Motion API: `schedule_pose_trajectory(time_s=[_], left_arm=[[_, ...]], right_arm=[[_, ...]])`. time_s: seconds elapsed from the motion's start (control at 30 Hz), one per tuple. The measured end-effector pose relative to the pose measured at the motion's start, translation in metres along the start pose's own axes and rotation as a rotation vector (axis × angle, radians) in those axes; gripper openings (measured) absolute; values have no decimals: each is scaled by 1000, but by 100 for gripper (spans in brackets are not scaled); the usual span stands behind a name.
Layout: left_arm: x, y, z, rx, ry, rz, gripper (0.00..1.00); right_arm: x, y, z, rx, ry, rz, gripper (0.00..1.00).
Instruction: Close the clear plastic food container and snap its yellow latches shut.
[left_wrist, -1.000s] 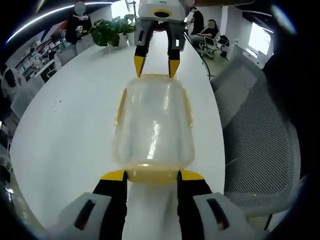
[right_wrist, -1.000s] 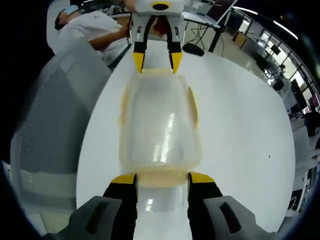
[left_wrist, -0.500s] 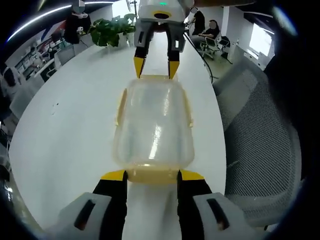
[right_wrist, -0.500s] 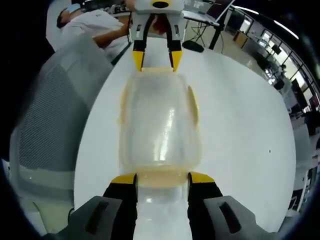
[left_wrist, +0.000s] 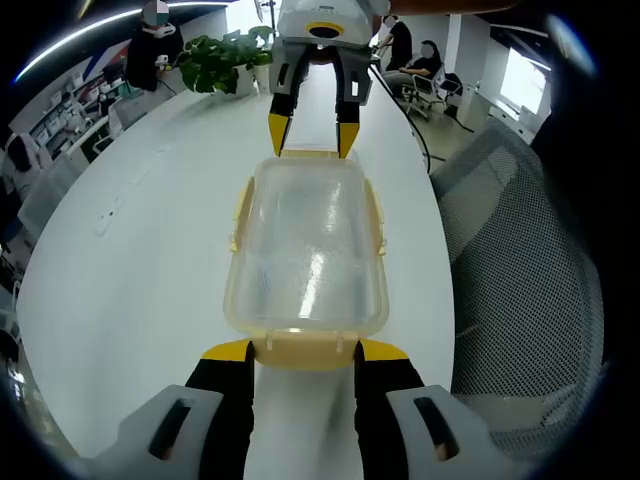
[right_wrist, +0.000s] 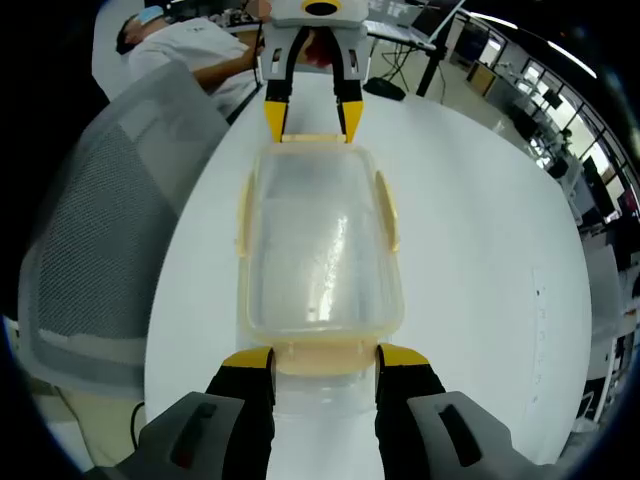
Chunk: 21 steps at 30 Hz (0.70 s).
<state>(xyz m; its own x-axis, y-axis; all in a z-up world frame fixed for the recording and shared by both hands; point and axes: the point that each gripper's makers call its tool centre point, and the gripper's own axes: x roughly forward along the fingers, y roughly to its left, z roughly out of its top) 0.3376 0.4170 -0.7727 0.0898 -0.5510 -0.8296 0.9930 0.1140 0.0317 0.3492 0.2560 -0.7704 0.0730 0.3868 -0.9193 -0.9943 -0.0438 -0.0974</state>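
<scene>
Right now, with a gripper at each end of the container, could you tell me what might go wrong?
1. Both grippers, left and right, press opposite end latches, so uneven force could slide the container across the table.
2. The side latches look flared out and may stay unsnapped.

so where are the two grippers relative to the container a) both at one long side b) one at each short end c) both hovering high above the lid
b: the left gripper meets one short end of the container and the right gripper meets the opposite end.
</scene>
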Motion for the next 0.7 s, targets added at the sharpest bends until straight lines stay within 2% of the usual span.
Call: schedule_pose_trajectory(time_s=[0.7], left_arm=[[17, -4, 26, 1, 2, 5, 38]], right_arm=[[-10, 1, -29, 0, -6, 1, 38]])
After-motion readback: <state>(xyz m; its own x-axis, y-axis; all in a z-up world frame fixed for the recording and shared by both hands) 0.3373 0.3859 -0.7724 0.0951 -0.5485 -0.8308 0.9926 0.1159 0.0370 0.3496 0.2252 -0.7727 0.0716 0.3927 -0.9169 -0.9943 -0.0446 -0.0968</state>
